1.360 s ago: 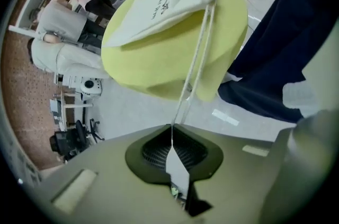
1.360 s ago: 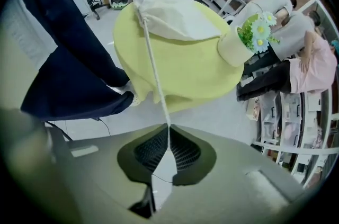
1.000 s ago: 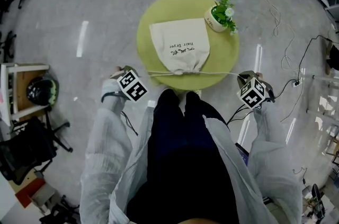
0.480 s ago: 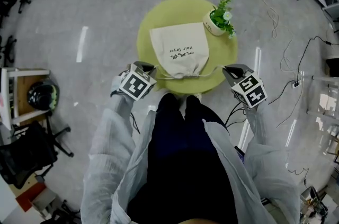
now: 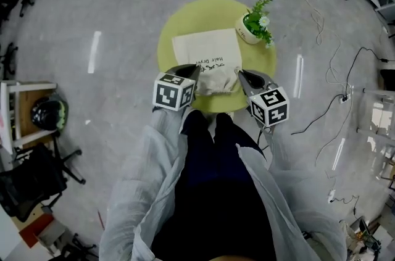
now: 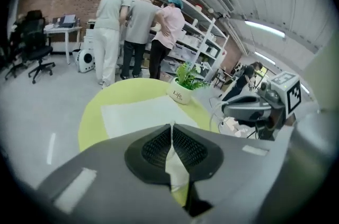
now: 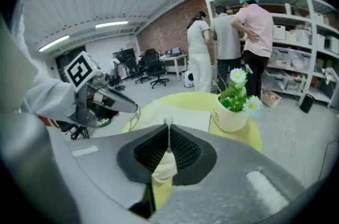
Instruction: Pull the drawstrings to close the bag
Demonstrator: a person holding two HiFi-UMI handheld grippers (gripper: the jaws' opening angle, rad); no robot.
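Two closed grippers, left gripper (image 5: 188, 70) and right gripper (image 5: 245, 76), each pinched a cream drawstring (image 6: 175, 167) beside the mouth of the cloth bag (image 5: 207, 51) on the round green table (image 5: 165, 37). Pulling well probably meant firm grips and even, opposite tension.

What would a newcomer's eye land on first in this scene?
The round lime-green table at centre, bearing a cream drawstring bag and a potted plant at its right edge. At the bag's gathered near end, the left gripper and right gripper each pinch a drawstring.
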